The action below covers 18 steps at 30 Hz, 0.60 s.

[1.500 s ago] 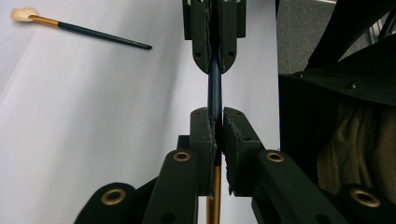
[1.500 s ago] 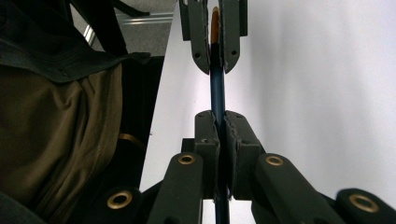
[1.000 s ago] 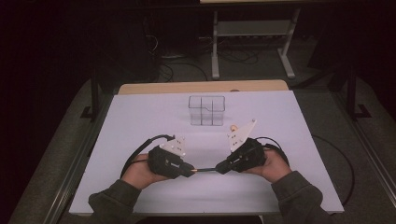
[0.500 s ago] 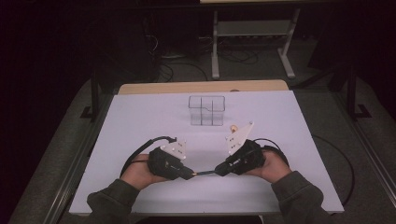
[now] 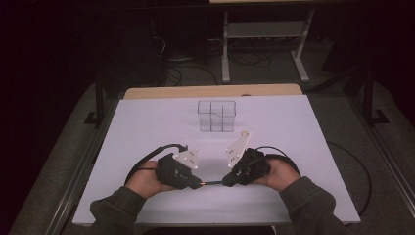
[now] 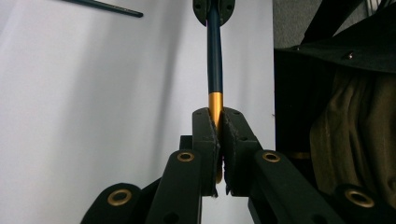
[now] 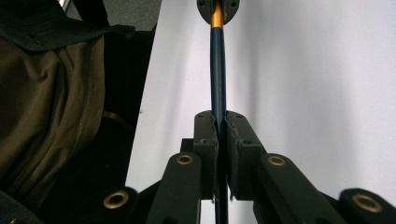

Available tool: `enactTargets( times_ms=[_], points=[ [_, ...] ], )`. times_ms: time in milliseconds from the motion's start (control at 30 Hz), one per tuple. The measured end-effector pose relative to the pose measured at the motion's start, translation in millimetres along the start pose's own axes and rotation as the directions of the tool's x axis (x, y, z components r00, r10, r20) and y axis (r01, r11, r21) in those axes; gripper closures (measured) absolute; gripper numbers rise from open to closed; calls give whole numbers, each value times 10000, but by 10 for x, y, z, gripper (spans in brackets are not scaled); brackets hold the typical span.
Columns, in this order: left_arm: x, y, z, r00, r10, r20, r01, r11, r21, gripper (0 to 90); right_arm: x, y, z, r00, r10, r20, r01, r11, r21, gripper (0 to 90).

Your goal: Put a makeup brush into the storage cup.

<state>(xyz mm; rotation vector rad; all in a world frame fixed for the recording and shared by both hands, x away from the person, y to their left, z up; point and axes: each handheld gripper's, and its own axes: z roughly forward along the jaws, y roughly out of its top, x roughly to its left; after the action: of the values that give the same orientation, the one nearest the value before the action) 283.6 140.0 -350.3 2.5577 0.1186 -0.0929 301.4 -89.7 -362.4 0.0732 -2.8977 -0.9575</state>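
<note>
A: High view first: where is the pen [image 5: 211,183]?

B: Near the 6 o'clock edge of the white surface [image 5: 303,147], level between the two grippers and lifted off it. The left gripper [image 5: 195,182] has its fingers clamped on the gold-banded end; the right gripper [image 5: 226,182] has its fingers clamped on the dark blue end.

A: Do the close cameras agree?

B: Yes. In the left gripper view the fingers [image 6: 205,135] press on the gold band of the pen [image 6: 214,65], and the barrel runs straight up toward 12 o'clock into the other gripper. In the right gripper view the fingers [image 7: 207,135] pinch the blue barrel [image 7: 217,70], with the gold band up at the far end.

A: How far along would you say this is?

B: My guess is they mean to pull the pen apart, cap from body. Both grips are set, so the grasping looks done. No gap shows along the barrel, so the parting itself is left. After that, perhaps the pieces go to the clear box [image 5: 217,115] at 12 o'clock, well apart from the hands. A second pen [image 6: 105,8] lies on the surface in the left gripper view.

A: Anything changed from a second ago?

B: Hardly. Hands, pen and box sit in the same places.
</note>
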Motion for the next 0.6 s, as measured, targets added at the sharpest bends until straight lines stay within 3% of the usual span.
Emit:
enactTargets(
  times_ms=[167, 233, 333, 600],
  points=[
    [8, -7, -20, 9999, -62, 147, 63, 10000, -63, 834, 23, -19, 2, 9999, -106, 29, 106, 9999, -117, 838],
    [13, -20, -44, 9997, -217, 61, 219, 9993, -307, 781, 35, -37, 2, 9998, -124, 133, 128, 9996, -269, 839],
    [25, -73, -71, 9980, -593, 240, 612, 9941, -900, 710, 46, -82, -4, 9992, -151, 371, 175, 9977, -657, 839],
    [59, -136, -71, 9939, -1070, 255, 1094, 9848, -1351, 667, 37, -186, 19, 9981, 206, 586, -108, 9866, -1625, 840]
  ],
)
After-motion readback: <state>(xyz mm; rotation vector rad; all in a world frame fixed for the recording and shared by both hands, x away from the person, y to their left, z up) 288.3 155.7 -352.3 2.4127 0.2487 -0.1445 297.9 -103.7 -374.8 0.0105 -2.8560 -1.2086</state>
